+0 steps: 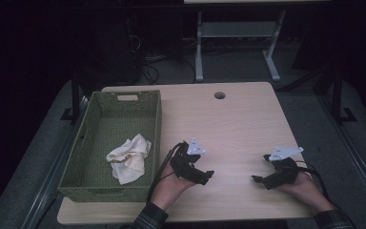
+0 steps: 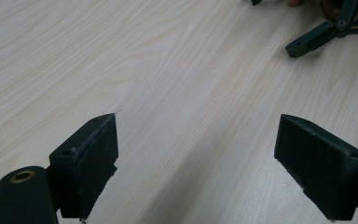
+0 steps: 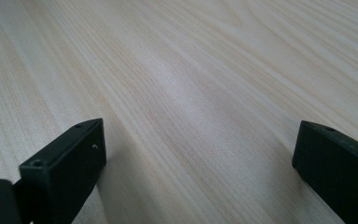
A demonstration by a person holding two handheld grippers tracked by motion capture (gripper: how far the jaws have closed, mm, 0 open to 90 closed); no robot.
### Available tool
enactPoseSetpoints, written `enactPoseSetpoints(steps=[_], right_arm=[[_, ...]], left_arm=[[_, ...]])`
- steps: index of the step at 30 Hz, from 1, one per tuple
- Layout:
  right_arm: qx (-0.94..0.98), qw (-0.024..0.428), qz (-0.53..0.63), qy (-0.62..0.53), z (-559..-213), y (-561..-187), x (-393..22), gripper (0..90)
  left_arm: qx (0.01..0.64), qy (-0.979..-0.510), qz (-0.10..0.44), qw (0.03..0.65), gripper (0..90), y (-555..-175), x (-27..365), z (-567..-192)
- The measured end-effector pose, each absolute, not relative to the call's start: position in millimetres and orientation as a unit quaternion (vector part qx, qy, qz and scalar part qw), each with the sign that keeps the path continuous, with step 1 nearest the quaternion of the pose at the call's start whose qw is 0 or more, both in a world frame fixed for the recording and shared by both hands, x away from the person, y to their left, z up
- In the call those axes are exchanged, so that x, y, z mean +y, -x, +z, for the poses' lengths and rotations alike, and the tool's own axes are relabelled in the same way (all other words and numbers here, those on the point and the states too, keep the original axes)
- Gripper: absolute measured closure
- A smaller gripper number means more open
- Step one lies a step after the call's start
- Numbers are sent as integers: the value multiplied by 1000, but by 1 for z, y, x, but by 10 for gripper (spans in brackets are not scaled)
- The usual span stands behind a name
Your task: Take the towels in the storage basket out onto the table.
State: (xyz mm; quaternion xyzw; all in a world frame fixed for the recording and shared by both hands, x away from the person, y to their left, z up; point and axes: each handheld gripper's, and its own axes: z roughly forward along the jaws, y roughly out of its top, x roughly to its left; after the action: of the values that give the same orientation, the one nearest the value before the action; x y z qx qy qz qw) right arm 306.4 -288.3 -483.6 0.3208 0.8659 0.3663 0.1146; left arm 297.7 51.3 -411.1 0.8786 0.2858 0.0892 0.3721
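Both forearms come in low, hands resting apart. The left gripper points right, toward the other one, jaws spread wide with nothing between. The right gripper points left, jaws likewise wide apart and empty

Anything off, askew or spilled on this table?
Nothing stands out. The crumpled white cloth lies inside the green woven basket, which sits square at the light wooden table's left edge. Left hand-held gripper and right hand-held gripper are open, holding nothing.
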Motion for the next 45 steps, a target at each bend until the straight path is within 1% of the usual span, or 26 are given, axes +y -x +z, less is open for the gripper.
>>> enactPoseSetpoints(steps=[16, 26, 32, 39, 43, 45], right_arm=[[866, 114, 366, -320, -484, -306, -288, 24], [867, 114, 367, -319, -484, -306, -288, 24], [866, 113, 367, -320, -484, -306, -288, 24], [866, 113, 366, -319, -484, -306, -288, 24], [867, 113, 367, -319, -484, -306, -288, 24], [866, 113, 367, -319, -484, -306, -288, 24]], left_arm=[[282, -872, 77, 394, 129, -301, 54, -391], [277, -865, 80, 411, 129, -308, 57, -376], [270, -870, 80, 403, 129, -311, 58, -376], [270, -871, 84, 403, 130, -314, 70, -367], [277, -863, 84, 413, 130, -316, 81, -360], [273, -865, 94, 409, 131, -316, 84, -356]])
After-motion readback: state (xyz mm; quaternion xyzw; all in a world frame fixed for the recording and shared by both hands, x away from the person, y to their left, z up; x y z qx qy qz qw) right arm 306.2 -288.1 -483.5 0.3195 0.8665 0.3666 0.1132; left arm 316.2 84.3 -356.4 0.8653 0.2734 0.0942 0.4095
